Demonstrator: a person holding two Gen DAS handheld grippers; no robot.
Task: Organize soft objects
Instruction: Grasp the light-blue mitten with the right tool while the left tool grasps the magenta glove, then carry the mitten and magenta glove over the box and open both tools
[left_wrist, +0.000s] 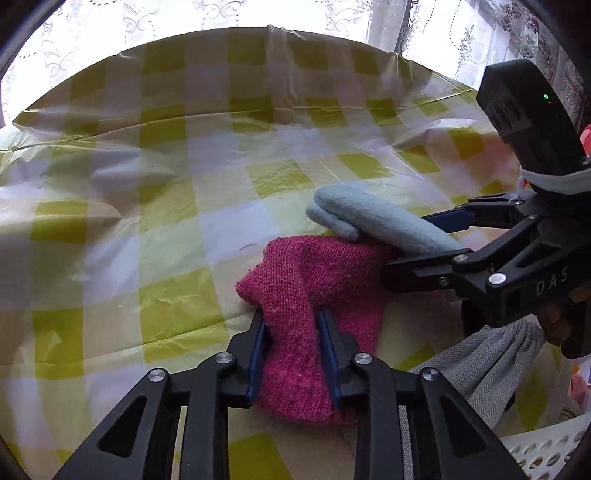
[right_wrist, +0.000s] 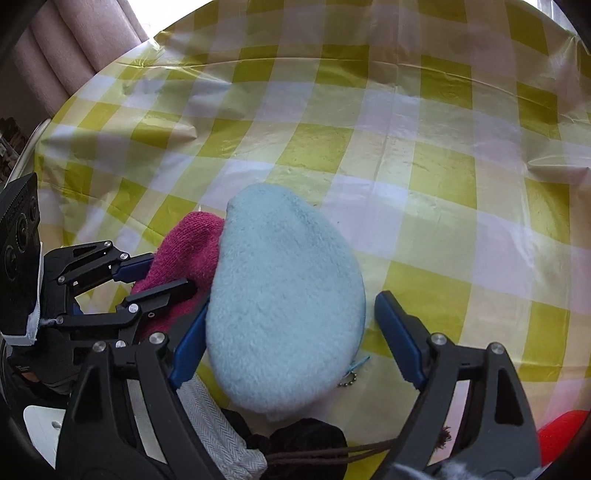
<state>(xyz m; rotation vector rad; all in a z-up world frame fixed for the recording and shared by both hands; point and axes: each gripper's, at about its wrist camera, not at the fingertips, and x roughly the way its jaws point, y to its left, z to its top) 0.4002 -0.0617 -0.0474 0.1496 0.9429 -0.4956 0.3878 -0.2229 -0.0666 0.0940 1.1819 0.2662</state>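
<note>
A pink knitted cloth lies on the checked tablecloth. My left gripper is shut on a raised fold of it; it also shows in the right wrist view. A light blue fluffy pouch with a small ball chain rests against the pink cloth. My right gripper is open, its blue pads on either side of the pouch, with a gap at the right pad. In the left wrist view the pouch lies between the right gripper's fingers.
A grey herringbone fabric lies at the near right beside a white perforated basket. A dark fuzzy item with a drawstring and something red sit at the near edge. Lace curtains hang behind the yellow-checked table.
</note>
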